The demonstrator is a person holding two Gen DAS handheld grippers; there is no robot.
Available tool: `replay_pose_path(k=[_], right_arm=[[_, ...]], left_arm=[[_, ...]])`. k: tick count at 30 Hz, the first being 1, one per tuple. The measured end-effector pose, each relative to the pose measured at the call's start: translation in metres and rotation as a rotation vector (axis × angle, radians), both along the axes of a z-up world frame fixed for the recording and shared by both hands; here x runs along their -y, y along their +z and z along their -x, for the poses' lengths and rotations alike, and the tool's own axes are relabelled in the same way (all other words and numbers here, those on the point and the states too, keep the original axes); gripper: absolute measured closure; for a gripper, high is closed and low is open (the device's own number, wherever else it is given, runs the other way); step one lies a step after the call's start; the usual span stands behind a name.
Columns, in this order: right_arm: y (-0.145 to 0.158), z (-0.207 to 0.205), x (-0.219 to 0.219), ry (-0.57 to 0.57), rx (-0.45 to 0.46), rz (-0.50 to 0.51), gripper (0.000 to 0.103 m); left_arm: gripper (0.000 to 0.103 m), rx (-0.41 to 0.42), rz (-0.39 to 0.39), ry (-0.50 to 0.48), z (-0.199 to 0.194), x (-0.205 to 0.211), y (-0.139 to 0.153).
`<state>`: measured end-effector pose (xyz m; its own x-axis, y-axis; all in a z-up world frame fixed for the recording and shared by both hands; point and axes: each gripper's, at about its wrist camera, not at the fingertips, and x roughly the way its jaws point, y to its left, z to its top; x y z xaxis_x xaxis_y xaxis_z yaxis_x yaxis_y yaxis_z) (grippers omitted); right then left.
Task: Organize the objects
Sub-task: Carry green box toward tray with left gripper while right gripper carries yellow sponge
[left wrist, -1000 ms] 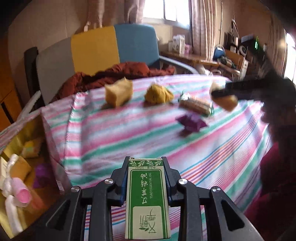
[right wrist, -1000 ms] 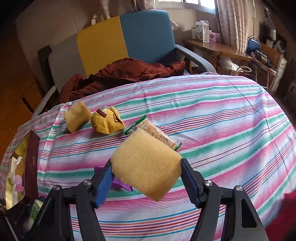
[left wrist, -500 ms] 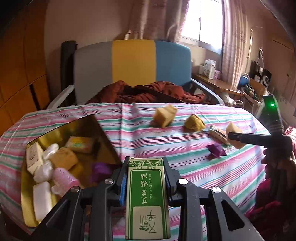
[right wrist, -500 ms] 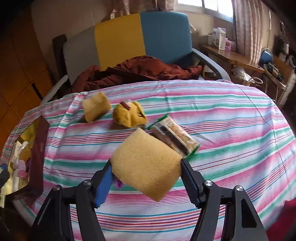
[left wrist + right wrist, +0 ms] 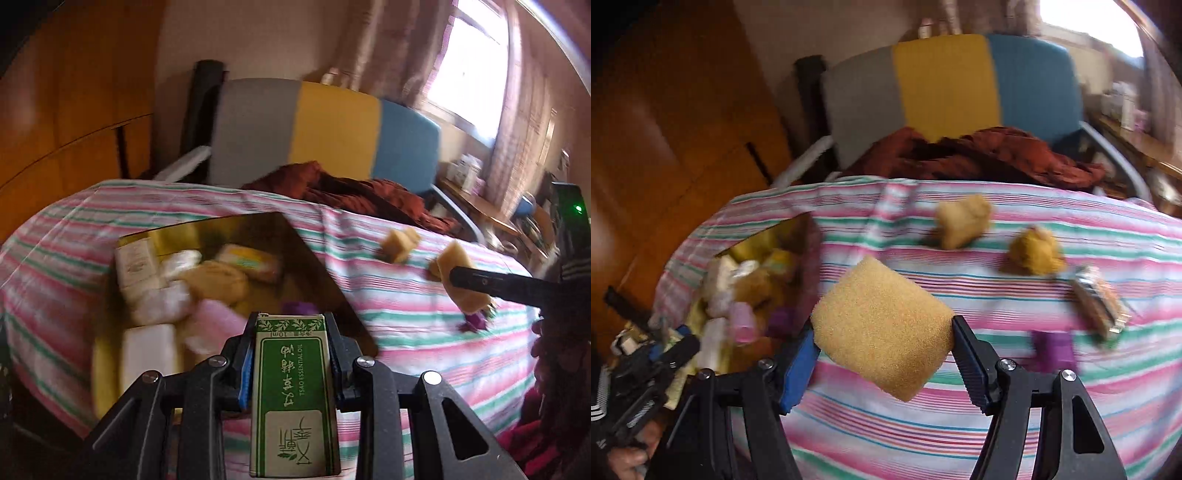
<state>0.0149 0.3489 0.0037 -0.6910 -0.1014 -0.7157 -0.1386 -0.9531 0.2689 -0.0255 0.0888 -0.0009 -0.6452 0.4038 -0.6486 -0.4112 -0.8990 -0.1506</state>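
Observation:
My left gripper (image 5: 291, 332) is shut on a green and white essential-oil box (image 5: 293, 391) and holds it over the near edge of the gold tray (image 5: 321, 273), which holds several soaps and small packets. My right gripper (image 5: 882, 343) is shut on a yellow sponge (image 5: 882, 325) above the striped tablecloth, to the right of the tray (image 5: 809, 251). In the left wrist view the right gripper (image 5: 458, 277) shows at the right with its sponge (image 5: 460, 273). On the cloth lie a tan sponge piece (image 5: 964, 221), a yellow plush (image 5: 1036, 251), a snack packet (image 5: 1099, 302) and a purple object (image 5: 1052, 350).
The table with its striped cloth (image 5: 960, 406) fills the foreground. A grey, yellow and blue chair (image 5: 949, 81) with a red garment (image 5: 990, 151) stands behind it. A wooden cabinet (image 5: 55, 129) is at the left. A desk with clutter (image 5: 480, 206) is at the right.
Both grippers have swung left toward the gold tray with their loads still held. The tray is now closer and more central in both views.

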Motion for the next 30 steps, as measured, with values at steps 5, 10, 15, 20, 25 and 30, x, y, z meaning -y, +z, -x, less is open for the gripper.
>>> replay_pose_path(k=[5,10,15,20,25,30], right_arm=[[0.001,0.031,0.044,0.101,-0.003,0.032,0.033],[0.001,0.066,0.08,0.163,0.007,0.045,0.032],[0.011,0.11,0.094,0.152,-0.011,0.092,0.016],[0.015,0.131,0.096,0.121,-0.023,0.127,0.0],[0.001,0.118,0.093,0.112,0.018,0.112,0.0],[-0.015,0.096,0.094,0.091,0.045,0.045,0.0]], left_arm=[[0.073,0.02,-0.007,0.102,0.02,0.039,-0.003],[0.073,0.03,-0.042,0.143,0.048,0.055,0.001],[0.073,0.033,-0.041,0.134,0.082,0.05,0.008],[0.038,0.082,-0.055,0.086,0.097,0.04,0.0],[0.038,0.109,-0.056,0.139,0.089,0.047,-0.011],[0.038,0.084,0.01,0.16,0.065,0.048,-0.017]])
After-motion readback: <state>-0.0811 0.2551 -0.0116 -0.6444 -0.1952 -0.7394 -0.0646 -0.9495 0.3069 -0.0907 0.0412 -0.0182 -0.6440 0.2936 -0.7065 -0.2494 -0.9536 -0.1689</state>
